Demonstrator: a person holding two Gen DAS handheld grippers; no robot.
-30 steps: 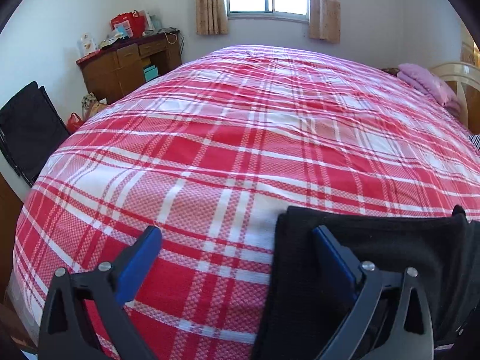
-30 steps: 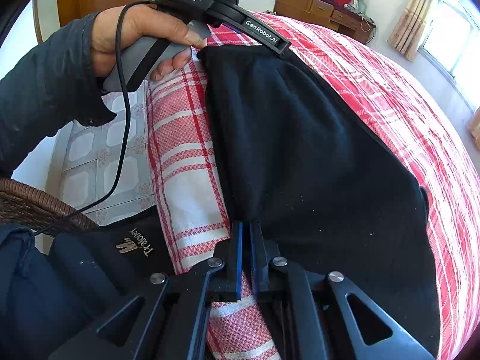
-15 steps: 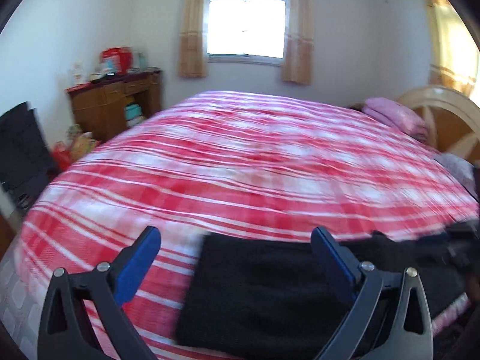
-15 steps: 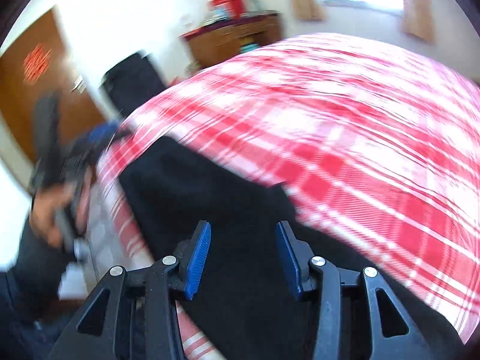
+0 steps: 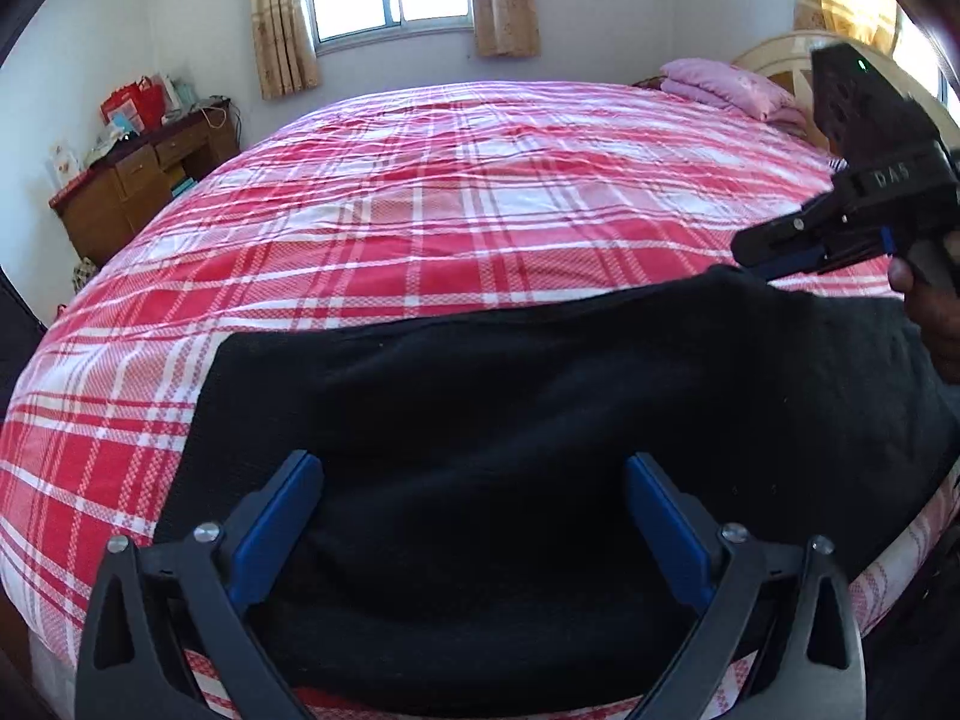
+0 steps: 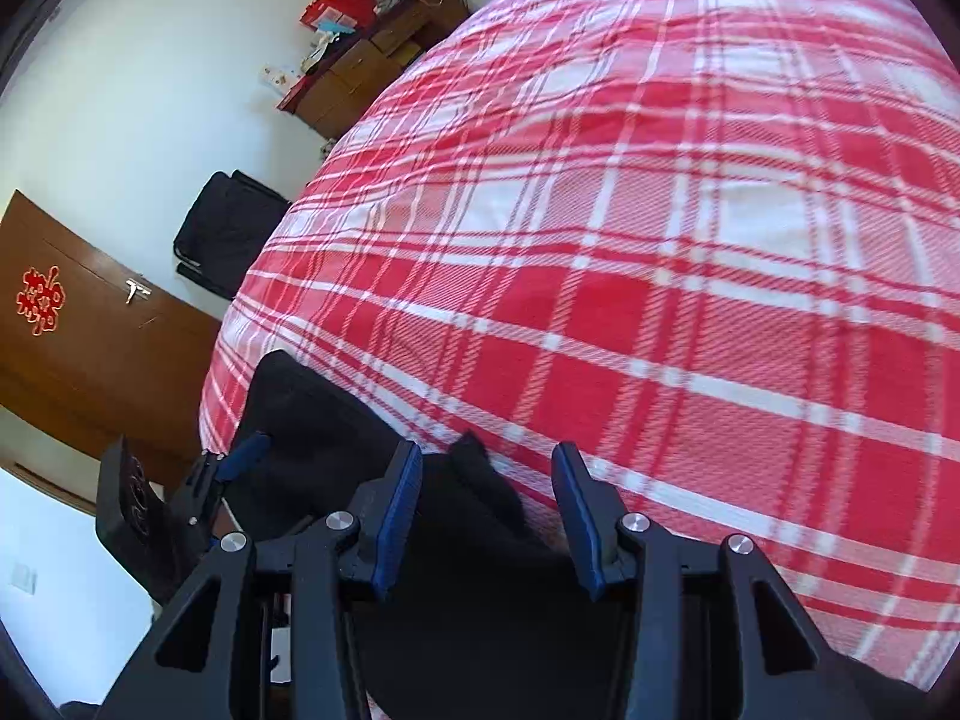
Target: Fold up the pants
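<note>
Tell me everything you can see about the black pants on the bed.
The black pants look like soft knit cloth, lying flat as a wide folded band along the near edge of the red plaid bedspread. One small corner sticks up at the right end. Both tongs, left and right, hang open above them, gripping nothing.

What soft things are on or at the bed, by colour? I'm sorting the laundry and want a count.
Black: 1, the pants lying on the near edge of the bed.
Red and white: 1, the plaid bedspread.
Pink: 1, the pillow at the headboard end.
Total: 3.
</note>
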